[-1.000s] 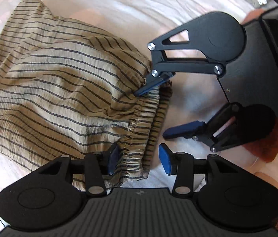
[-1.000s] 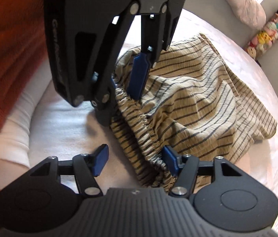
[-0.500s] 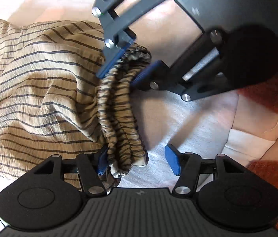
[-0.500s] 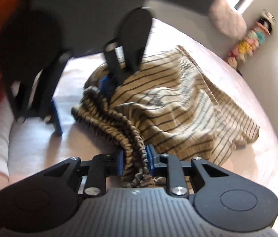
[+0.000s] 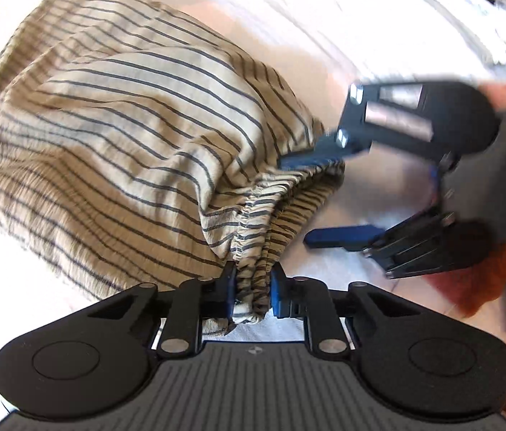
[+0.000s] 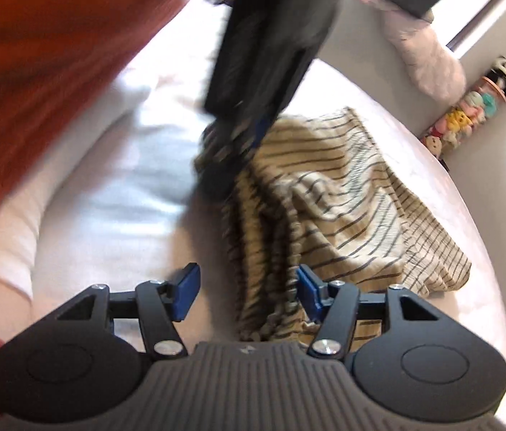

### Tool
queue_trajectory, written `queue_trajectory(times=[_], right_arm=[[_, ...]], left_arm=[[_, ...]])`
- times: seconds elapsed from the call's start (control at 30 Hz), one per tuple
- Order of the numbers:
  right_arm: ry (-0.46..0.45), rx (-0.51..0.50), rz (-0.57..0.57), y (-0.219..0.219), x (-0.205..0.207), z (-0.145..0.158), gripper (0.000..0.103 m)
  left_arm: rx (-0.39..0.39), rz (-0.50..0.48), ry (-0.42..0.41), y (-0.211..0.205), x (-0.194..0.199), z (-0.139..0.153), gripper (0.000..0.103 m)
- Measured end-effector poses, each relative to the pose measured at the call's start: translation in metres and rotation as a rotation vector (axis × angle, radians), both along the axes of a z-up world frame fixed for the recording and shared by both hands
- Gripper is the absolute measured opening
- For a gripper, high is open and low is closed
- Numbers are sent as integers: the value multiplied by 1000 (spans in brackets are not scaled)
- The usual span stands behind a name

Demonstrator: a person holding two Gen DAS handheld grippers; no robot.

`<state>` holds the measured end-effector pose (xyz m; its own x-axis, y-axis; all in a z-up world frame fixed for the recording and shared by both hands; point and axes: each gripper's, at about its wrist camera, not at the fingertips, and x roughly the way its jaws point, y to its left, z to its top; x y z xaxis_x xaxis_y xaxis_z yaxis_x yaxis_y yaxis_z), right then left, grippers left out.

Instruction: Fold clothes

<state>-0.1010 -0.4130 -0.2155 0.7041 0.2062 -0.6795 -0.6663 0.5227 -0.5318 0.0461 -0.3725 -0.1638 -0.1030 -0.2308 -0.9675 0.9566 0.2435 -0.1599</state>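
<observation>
On pale bedding [image 5: 325,28], striped shorts [image 5: 127,136] lie bunched. Left tongs [image 5: 252,292] closing on gathered waistband [image 5: 274,212]; right tongs [image 6: 245,289] opening, waistband between, unpinched. Best: regrip waistband's far end, pull taut before folding.

Both grippers, the left gripper [image 5: 252,289] and the right gripper [image 6: 245,289], are black with blue pads, silver screws and ribbed grey bases. The person wears a fuzzy rust-orange sleeve [image 6: 48,54] over white fabric.
</observation>
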Motion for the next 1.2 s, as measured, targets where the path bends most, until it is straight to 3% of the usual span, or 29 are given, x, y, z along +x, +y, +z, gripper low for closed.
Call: queue_trajectory(times=[0.27, 0.3, 0.33, 0.47, 0.6, 0.7, 0.77, 0.87, 1.0, 1.2], right_arm=[[-135, -159, -24, 12, 1, -15, 58], [-149, -175, -21, 14, -1, -16, 53], [-171, -193, -22, 16, -4, -17, 40], [-240, -194, -38, 16, -3, -11, 34], [-228, -143, -50, 12, -2, -5, 29], [-200, -101, -65, 8, -2, 1, 27], [-189, -65, -80, 5, 0, 5, 27], [-176, -12, -111, 1, 5, 10, 27], [-161, 49, -141, -5, 11, 18, 27], [-149, 137, -165, -14, 12, 28, 26]], left_arm=[[-32, 36, 43, 4, 15, 13, 14], [-33, 42, 47, 2, 16, 13, 14], [-33, 48, 50, -1, 17, 12, 14], [-34, 55, 45, -3, 19, 15, 14], [-37, 37, -40, -5, 15, 18, 18], [-38, -45, -135, -9, -6, 23, 32], [-36, -113, -212, -12, -23, 26, 51], [-2, -177, -347, -18, -46, 22, 52], [33, -224, -409, -22, -70, 18, 53], [119, -122, -514, -30, -77, -1, 52]])
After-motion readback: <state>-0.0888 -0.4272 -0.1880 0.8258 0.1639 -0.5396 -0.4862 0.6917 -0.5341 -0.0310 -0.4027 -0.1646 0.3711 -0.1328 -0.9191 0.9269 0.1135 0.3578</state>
